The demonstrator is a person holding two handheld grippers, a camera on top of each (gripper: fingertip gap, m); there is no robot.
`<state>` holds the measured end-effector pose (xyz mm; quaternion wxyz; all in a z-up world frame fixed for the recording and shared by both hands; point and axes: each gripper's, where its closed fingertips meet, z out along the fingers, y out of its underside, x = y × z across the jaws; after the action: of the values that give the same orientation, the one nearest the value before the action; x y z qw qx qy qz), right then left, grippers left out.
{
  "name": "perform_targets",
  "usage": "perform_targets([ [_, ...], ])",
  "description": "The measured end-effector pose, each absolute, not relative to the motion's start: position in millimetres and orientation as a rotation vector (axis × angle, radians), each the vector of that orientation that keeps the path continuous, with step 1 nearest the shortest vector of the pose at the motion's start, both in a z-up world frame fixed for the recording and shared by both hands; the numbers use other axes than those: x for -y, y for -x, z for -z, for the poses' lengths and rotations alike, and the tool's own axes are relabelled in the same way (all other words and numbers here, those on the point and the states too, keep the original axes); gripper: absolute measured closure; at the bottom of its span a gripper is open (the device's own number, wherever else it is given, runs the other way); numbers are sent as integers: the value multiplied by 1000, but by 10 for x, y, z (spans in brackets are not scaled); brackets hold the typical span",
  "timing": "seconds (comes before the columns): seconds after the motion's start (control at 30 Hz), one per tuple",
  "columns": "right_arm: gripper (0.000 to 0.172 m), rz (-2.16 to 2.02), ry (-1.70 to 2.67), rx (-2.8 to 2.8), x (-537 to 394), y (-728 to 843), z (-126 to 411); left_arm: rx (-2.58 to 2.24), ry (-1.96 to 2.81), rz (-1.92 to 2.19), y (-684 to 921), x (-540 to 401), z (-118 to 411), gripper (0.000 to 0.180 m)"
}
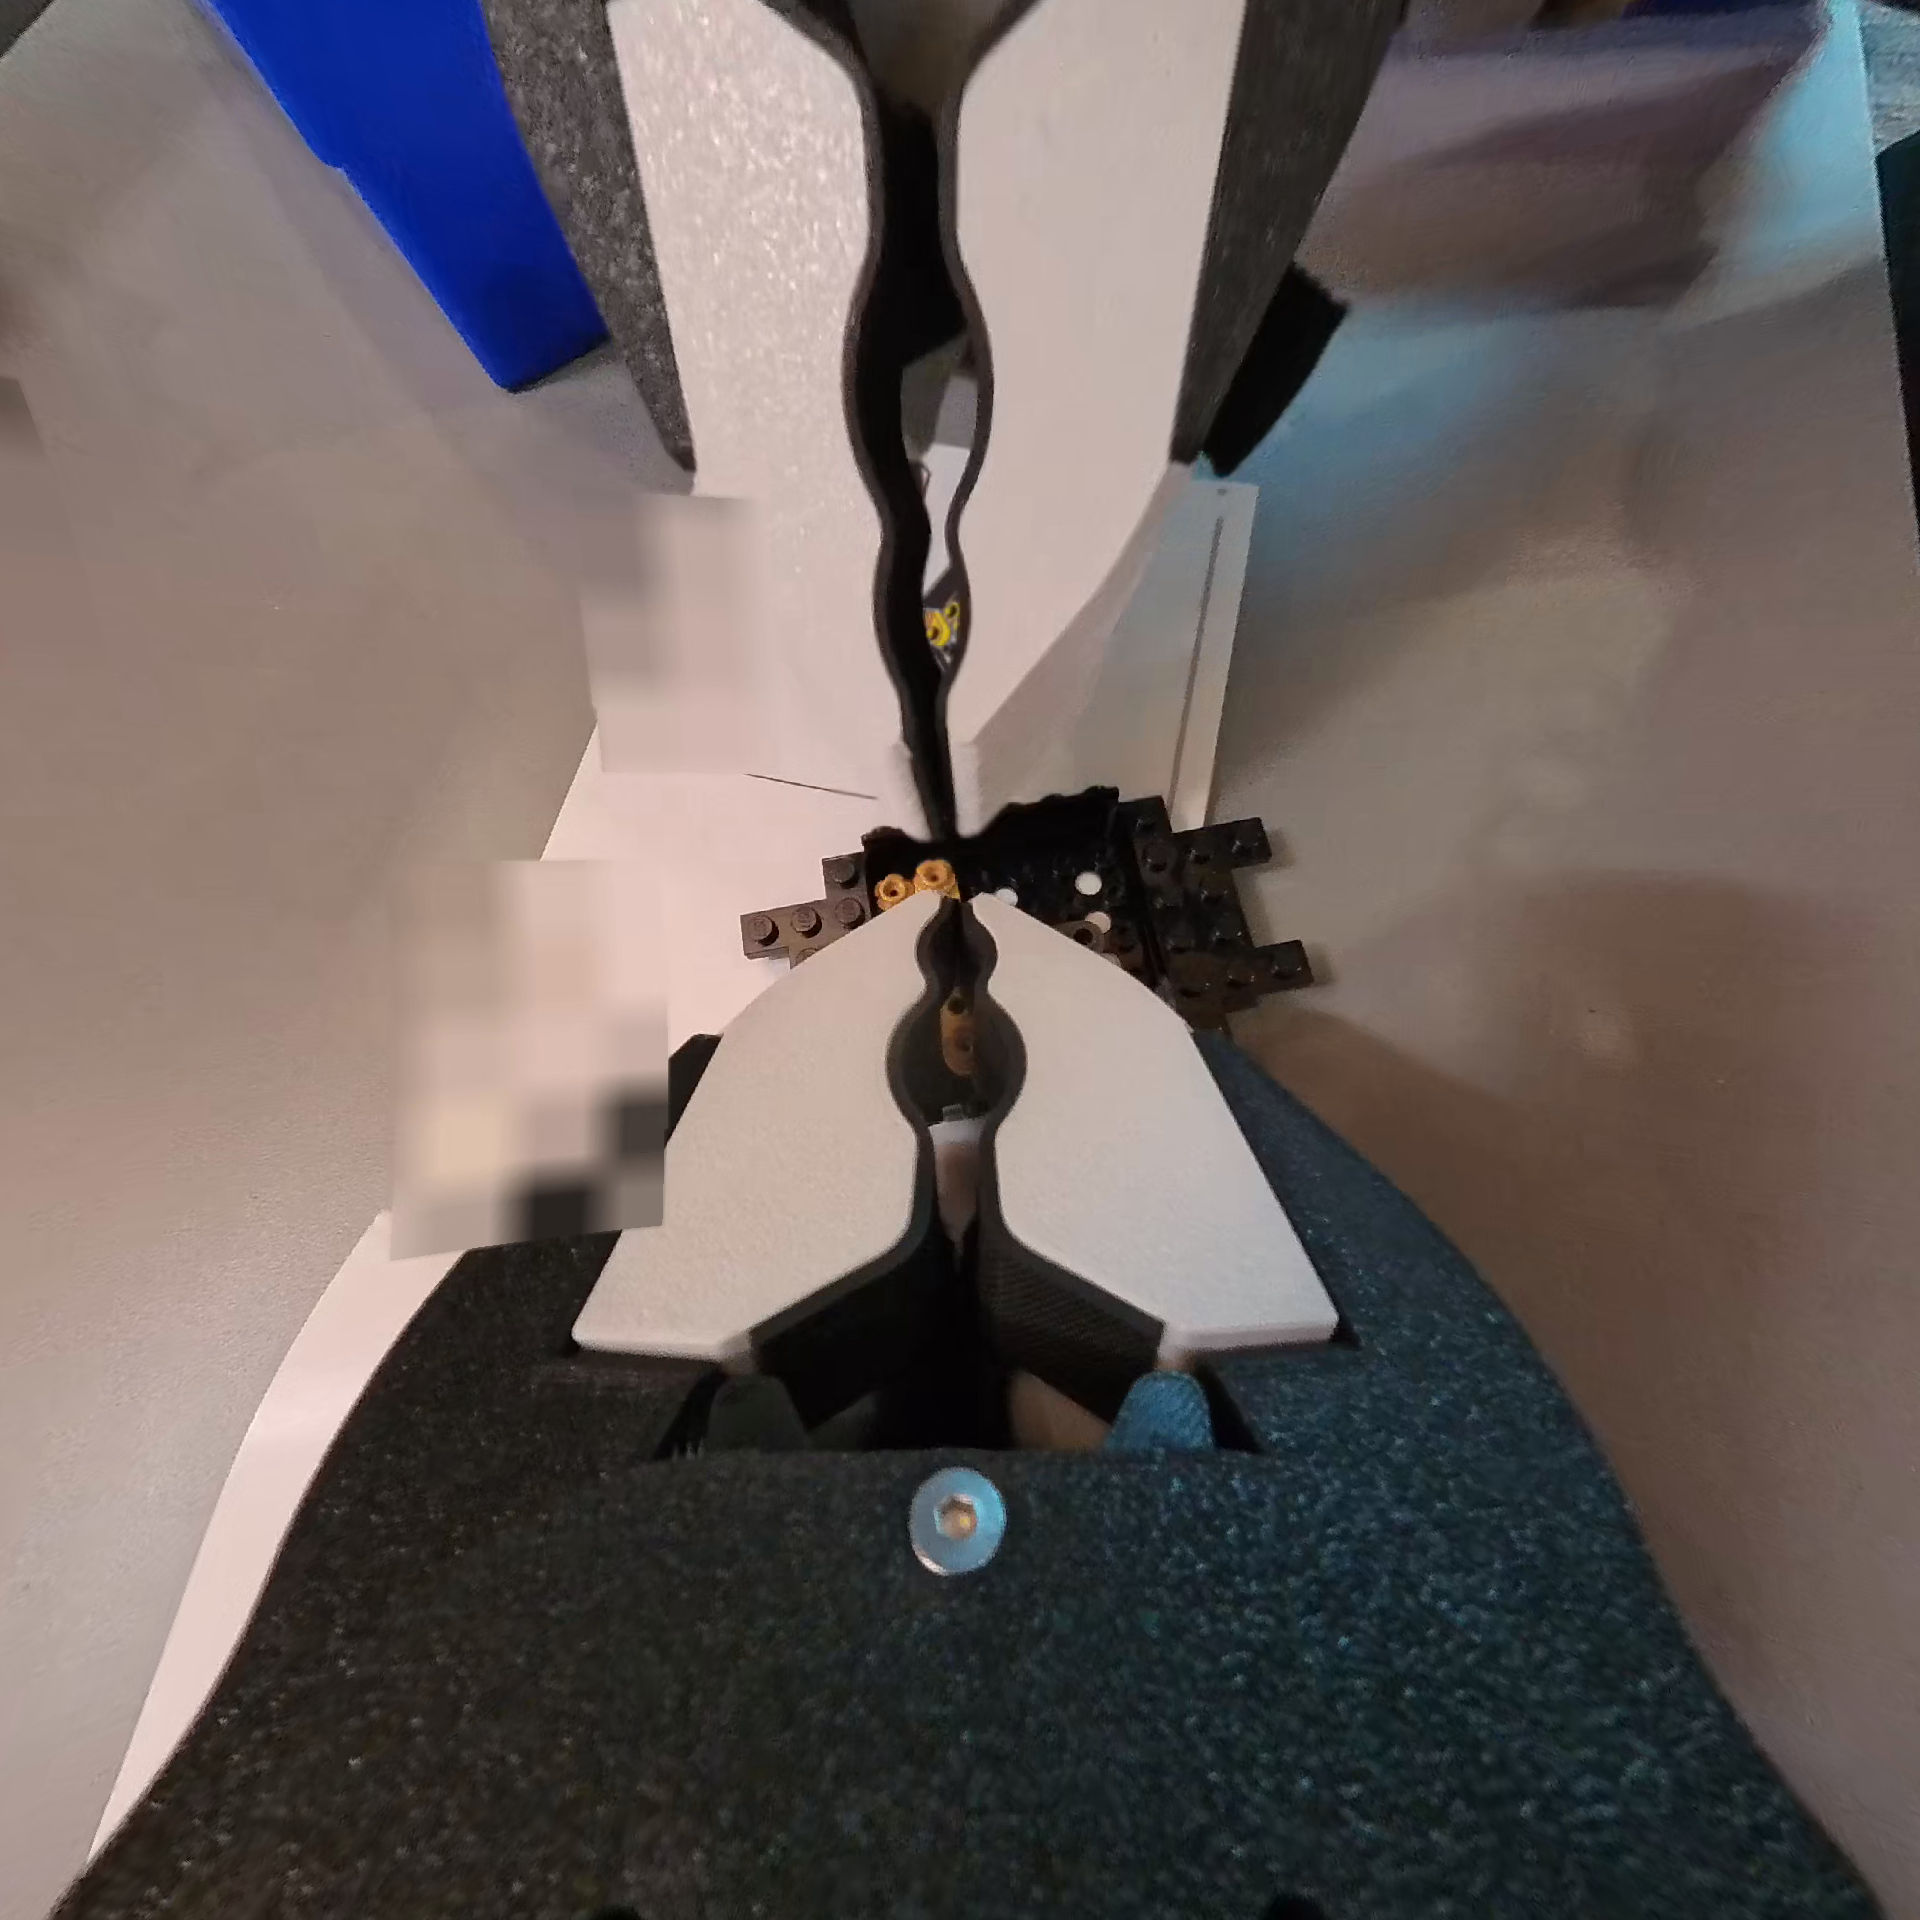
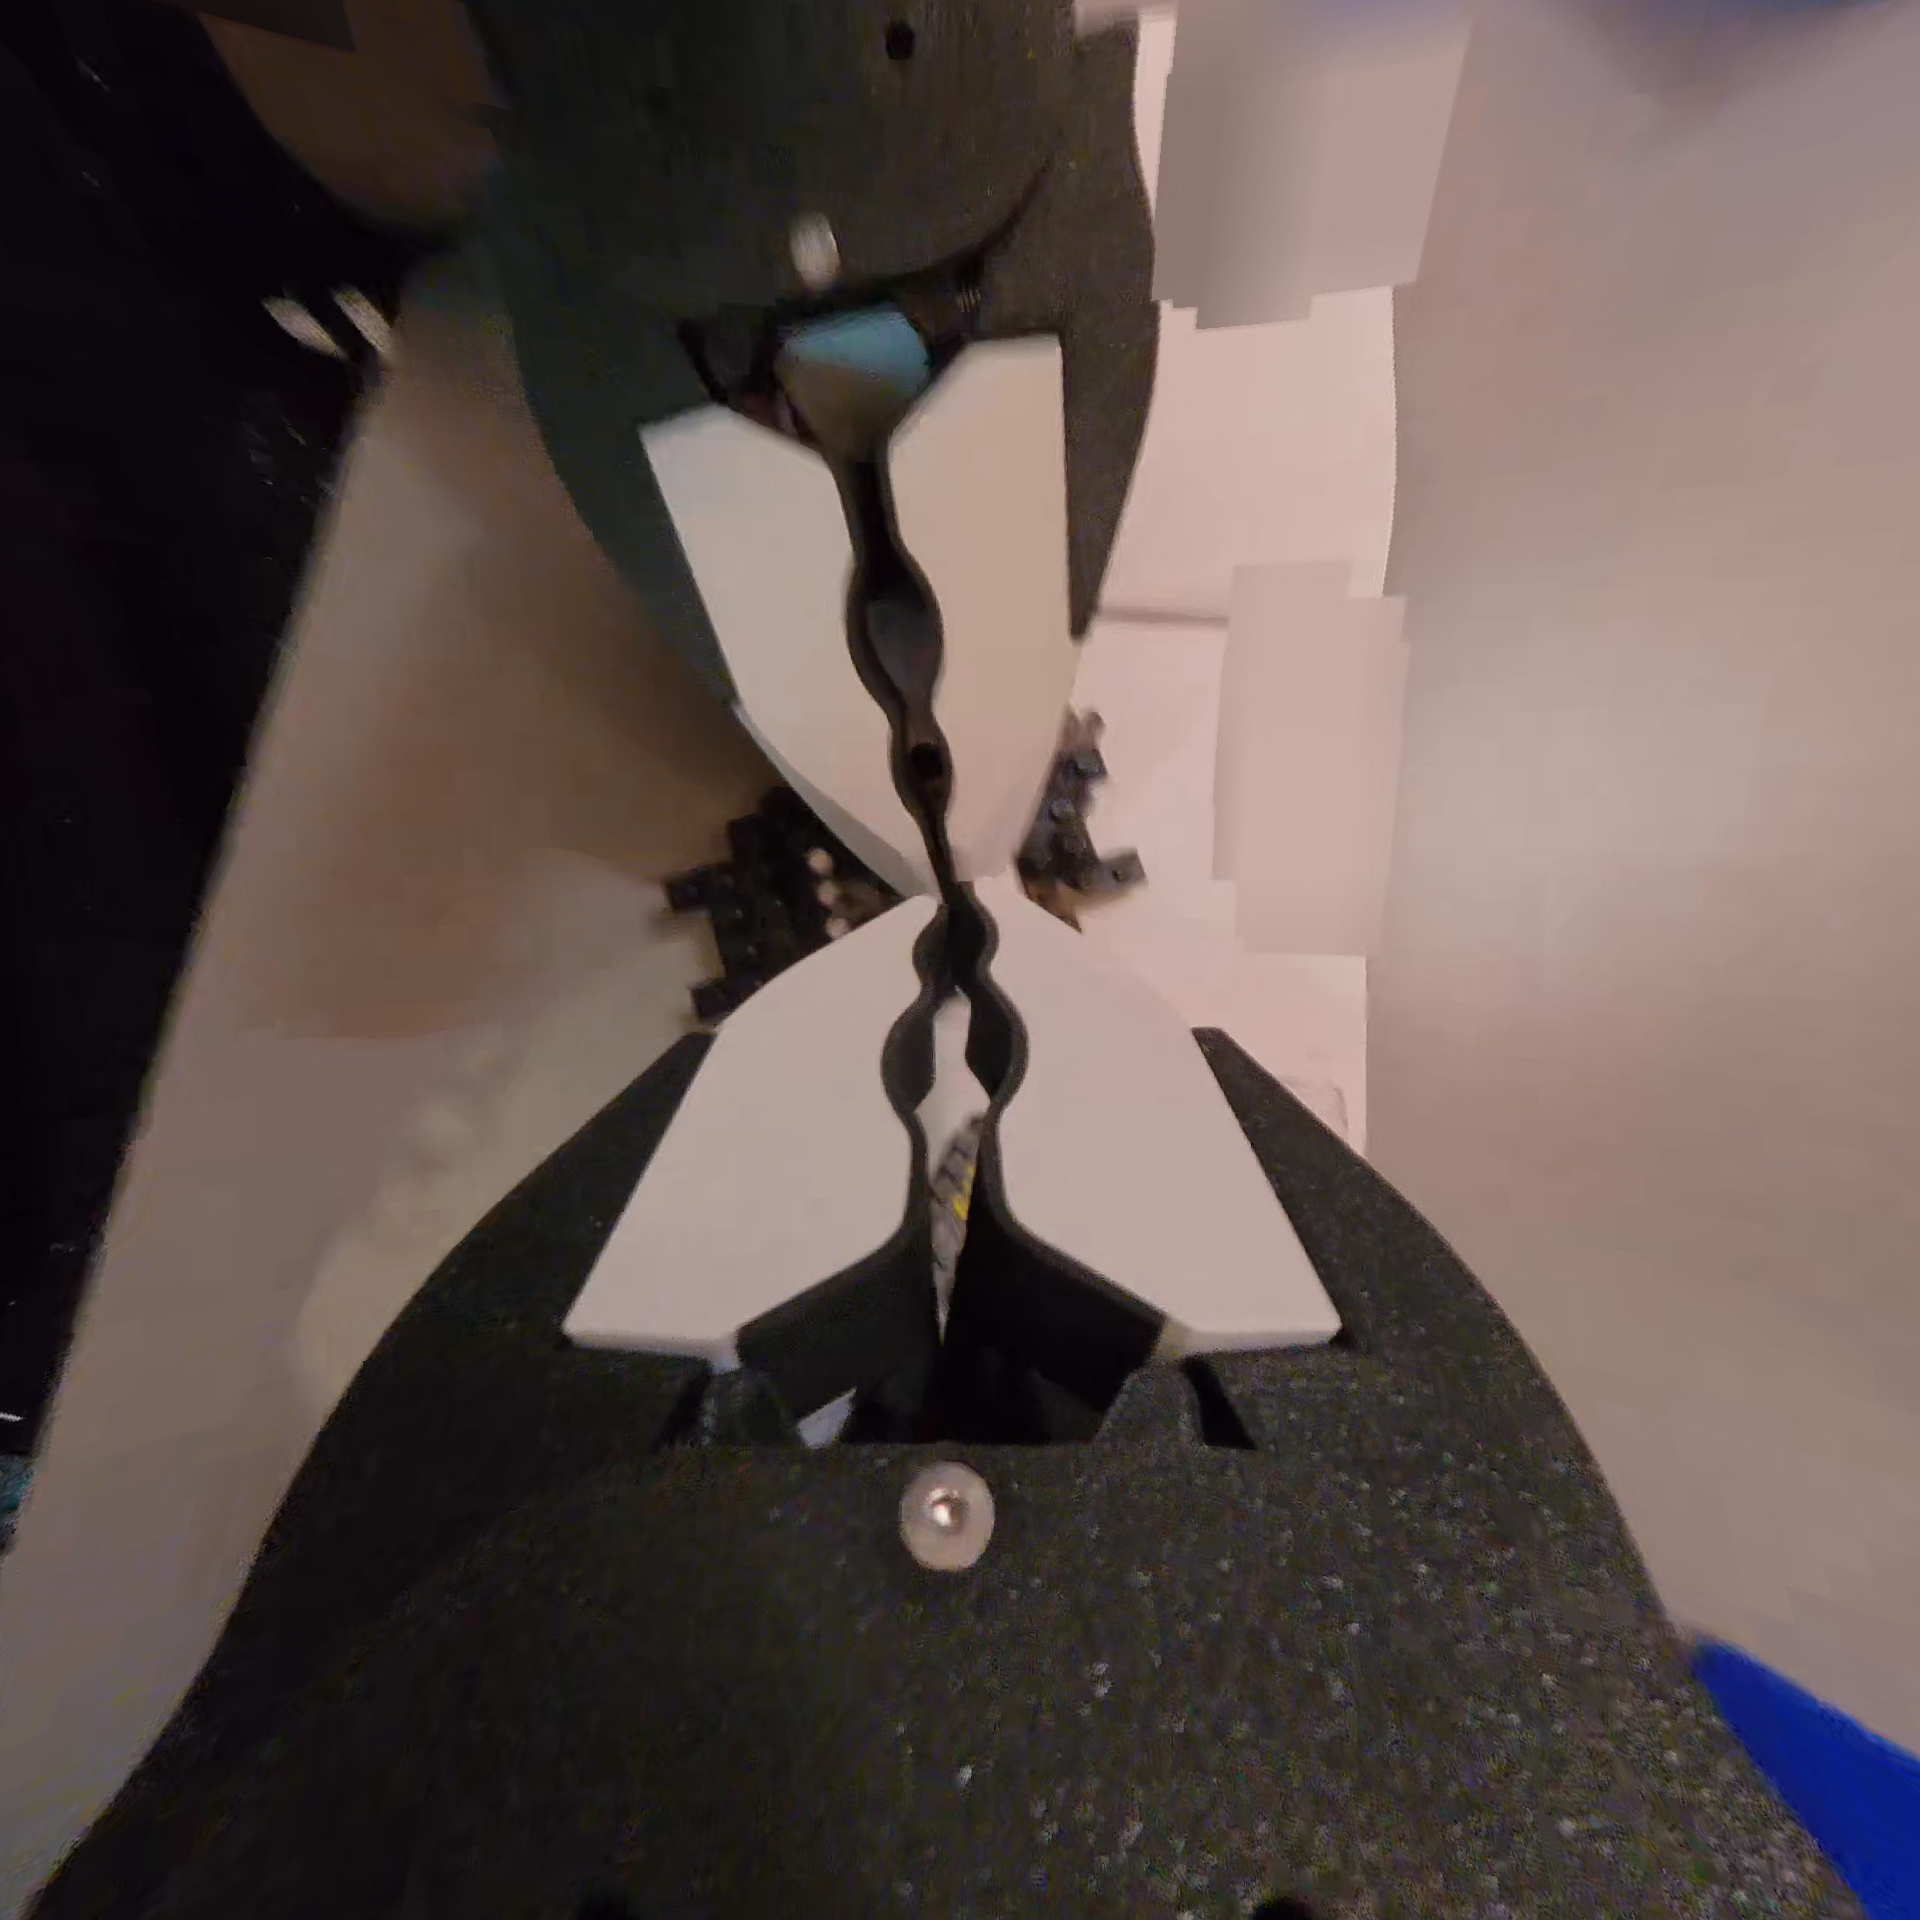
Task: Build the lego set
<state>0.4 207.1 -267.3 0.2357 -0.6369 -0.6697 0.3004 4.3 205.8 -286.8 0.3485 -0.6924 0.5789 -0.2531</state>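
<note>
**A:** Grippers first, what's up with mine?

**B:** Left gripper (image 1: pixel 951 906) is pinched together at the tips, right over a gold studded piece (image 1: pixel 914 883); can't tell if it's actually gripped. Just past it sits the black brick plate (image 1: pixel 1205 904) on white sheets (image 1: pixel 665 821) on the table (image 1: pixel 1558 727).

**A:** And further out?

**B:** Right gripper (image 1: pixel 940 826) comes from the far side, tips together too, down on the plate.

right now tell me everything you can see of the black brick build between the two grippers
The black brick assembly is a flat build of studded plastic plates lying on a white surface, with stepped plates jutting left and right and round holes showing white through it. Small gold studded pieces sit at its near left. The left gripper and right gripper, jaws closed, meet tip to tip right above it.
</note>
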Motion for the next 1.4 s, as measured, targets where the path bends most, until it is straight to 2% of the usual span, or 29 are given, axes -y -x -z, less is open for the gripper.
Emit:
perform_targets([
  [0.07,170,-684,1747,1878,-2127,-69,2731,-1500,1797,663,-44,-2058,2867,180],
  [0.1,160,-707,1744,1892,-2088,-51,2720,-1500,1798,666,-44,-2058,2866,180],
  [0.2,155,-661,1745,1974,-2077,-17,2763,-1497,1802,677,-44,-2059,2865,180],
  [0.4,163,-571,1750,2101,-2118,17,2884,-1495,1797,666,-43,-2062,2864,180],
  [0.67,163,-390,1691,2192,-2145,-4,2901,-1497,1798,672,-42,-2061,2866,180],
  [1.0,169,-443,1699,1751,-2151,15,2872,-1488,1792,639,-41,-2079,2868,180],
  [1.13,171,-384,1690,1575,-2173,9,2847,-1479,1796,631,-41,-2090,2868,180],
  [1.2,171,-198,1680,1397,-2438,-157,2715,-1486,1794,642,-43,-2076,2868,180],
  [1.3,172,-493,1712,1441,-2170,-52,2739,-1487,1799,657,-44,-2070,2867,180],
  [1.4,171,-505,1734,1464,-2148,-95,2796,-1484,1804,666,-45,-2070,2866,180],
])
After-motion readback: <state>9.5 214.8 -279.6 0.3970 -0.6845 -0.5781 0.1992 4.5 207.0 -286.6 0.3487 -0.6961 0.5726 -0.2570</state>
